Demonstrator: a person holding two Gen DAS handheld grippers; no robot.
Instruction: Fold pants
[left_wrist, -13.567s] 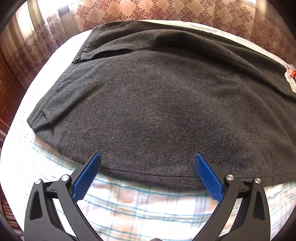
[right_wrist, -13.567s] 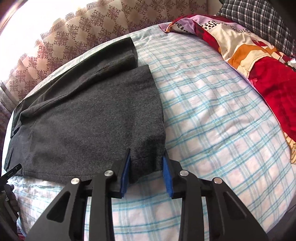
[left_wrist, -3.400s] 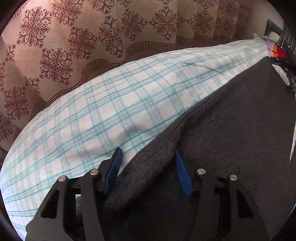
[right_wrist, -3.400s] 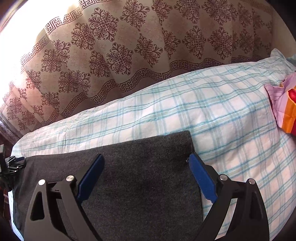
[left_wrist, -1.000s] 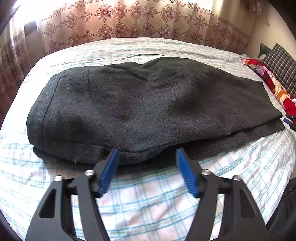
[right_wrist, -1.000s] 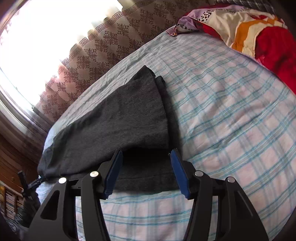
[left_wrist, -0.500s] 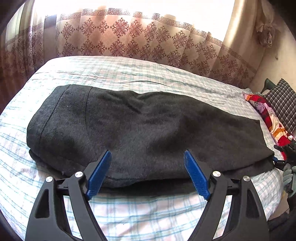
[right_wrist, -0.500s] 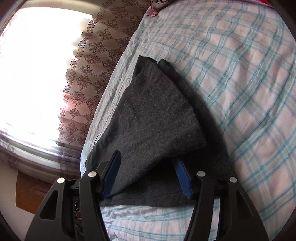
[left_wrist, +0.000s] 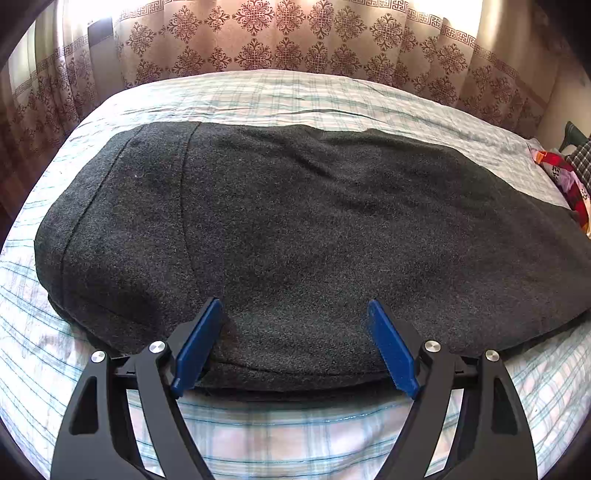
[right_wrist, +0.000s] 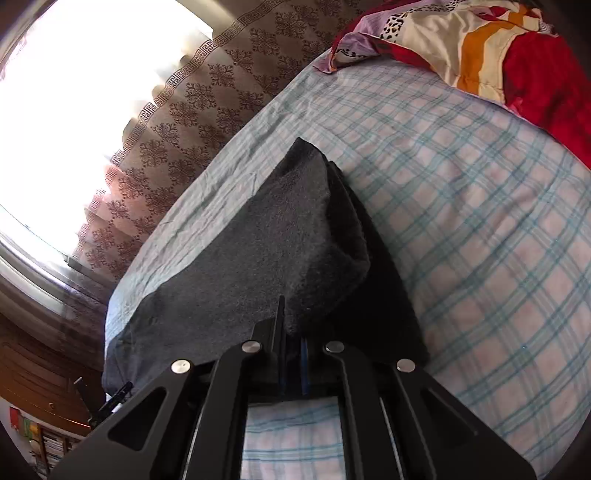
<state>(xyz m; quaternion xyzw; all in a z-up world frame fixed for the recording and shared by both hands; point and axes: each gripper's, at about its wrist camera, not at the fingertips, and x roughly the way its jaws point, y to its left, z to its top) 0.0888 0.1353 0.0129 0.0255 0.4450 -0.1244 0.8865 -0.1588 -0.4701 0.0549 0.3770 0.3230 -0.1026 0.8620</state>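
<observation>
Risk: your right gripper (right_wrist: 291, 363) has its jaws clamped on only the top layer's corner of the pants (right_wrist: 280, 236); lift now and the layers likely split, skewing the fold. Your left gripper (left_wrist: 295, 343) has jaws wide, gripping nothing, with the pants' near edge (left_wrist: 295, 240) between them at lower centre. Pants lie folded lengthwise across the bed (left_wrist: 277, 439).

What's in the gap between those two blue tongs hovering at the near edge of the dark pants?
In the left wrist view, the pants' near folded edge lies between the open left tongs, unpinched.
</observation>
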